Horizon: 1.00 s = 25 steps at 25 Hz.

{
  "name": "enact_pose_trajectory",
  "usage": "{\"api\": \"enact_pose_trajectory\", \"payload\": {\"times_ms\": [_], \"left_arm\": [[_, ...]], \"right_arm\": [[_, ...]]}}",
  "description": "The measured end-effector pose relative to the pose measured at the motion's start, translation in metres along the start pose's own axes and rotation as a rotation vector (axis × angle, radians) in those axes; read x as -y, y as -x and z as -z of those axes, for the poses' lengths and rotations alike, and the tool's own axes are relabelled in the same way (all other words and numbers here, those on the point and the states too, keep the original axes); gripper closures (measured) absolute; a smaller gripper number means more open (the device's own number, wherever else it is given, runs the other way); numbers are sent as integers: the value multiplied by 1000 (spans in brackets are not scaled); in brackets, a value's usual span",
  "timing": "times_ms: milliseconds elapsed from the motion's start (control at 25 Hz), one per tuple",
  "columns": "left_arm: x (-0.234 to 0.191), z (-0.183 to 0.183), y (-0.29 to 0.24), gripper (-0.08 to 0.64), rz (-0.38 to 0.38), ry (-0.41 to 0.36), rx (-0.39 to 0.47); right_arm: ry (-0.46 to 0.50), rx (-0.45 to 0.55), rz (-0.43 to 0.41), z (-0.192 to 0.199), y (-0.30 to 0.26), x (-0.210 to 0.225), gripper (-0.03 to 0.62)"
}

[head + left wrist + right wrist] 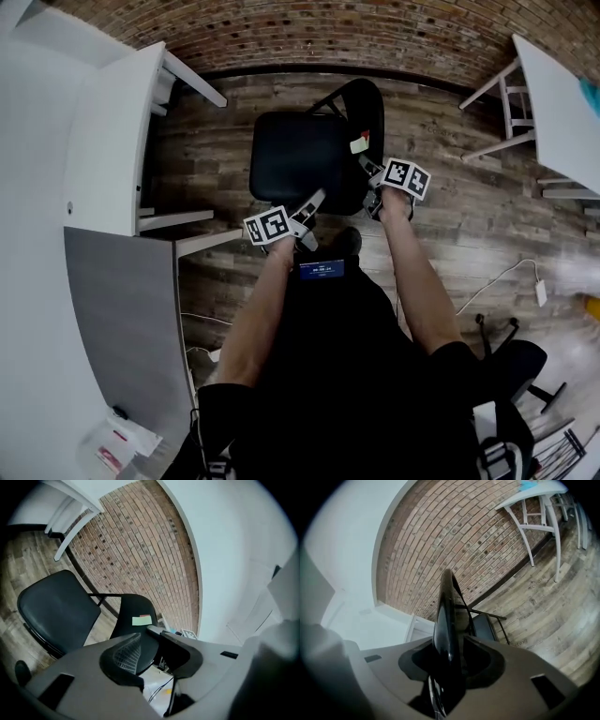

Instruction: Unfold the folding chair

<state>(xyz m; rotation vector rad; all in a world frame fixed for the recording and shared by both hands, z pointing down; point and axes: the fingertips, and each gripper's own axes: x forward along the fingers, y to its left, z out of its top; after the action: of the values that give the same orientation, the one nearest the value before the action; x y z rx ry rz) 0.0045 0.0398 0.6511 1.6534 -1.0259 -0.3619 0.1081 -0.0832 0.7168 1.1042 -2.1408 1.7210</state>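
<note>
Left tongs (312, 202) are gaping empty, pointing toward two o'clock. Right tongs (369, 172) are standing apart, pointing toward ten o'clock.

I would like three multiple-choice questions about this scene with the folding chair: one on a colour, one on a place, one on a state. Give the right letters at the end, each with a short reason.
1. What colour is the chair's seat?
A. white
B. black
C. red

2. Where is the small paper label stuck?
A. on the seat
B. on the backrest
C. on the left gripper

3. How do the left gripper's jaws stand?
A. apart, with nothing between them
B. closed on the backrest
C. closed on the label

Right letters:
1 B: the seat looks black in both the head view and the left gripper view.
2 B: the pale label lies flat on the backrest's face.
3 A: the left gripper view shows a free gap between the two pads, and the chair is well beyond them.
</note>
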Motion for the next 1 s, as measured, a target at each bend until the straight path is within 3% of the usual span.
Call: {"api": "enact_pose_trajectory", "payload": {"times_ms": [360, 600, 1000], "left_arm": [[17, -10, 38, 420, 107, 5, 38], [31, -18, 80, 420, 208, 22, 45], [51, -7, 127, 420, 366, 83, 35]], "right_arm": [[-8, 63, 98, 8, 40, -3, 439], [-32, 136, 164, 42, 91, -11, 439], [-96, 286, 94, 115, 170, -65, 440]]}}
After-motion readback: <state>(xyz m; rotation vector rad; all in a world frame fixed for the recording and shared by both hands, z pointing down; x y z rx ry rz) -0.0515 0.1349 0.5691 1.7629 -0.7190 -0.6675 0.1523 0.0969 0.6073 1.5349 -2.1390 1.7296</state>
